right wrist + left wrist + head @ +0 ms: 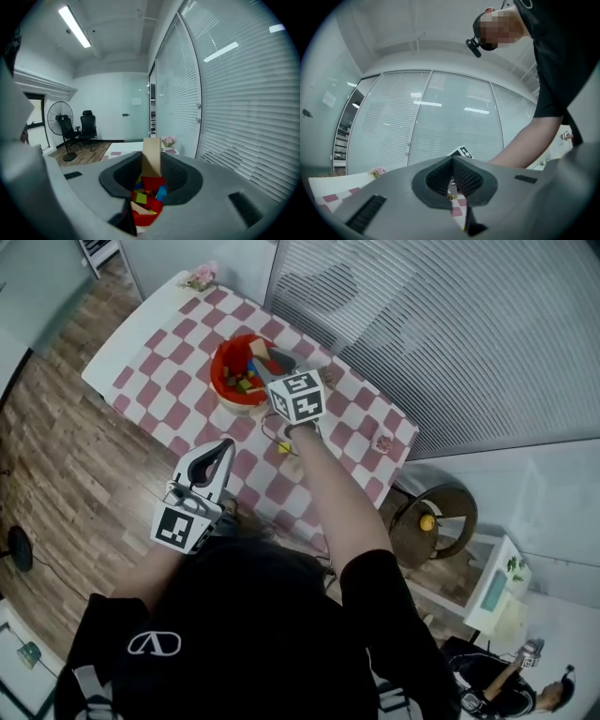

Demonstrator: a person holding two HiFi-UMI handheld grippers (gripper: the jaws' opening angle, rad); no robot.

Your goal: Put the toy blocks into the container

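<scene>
Right claw grips a tan block by the red bowl, left claw closed empty; releasing early could miss.

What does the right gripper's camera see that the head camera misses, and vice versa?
Only the right gripper view: a tan wooden block clamped in the right gripper, plus a black floor fan. Only the head view: the shut, empty left gripper and the person's outstretched arm. Both: the red plastic bowl of coloured toy blocks on the red-and-white checked table.
</scene>
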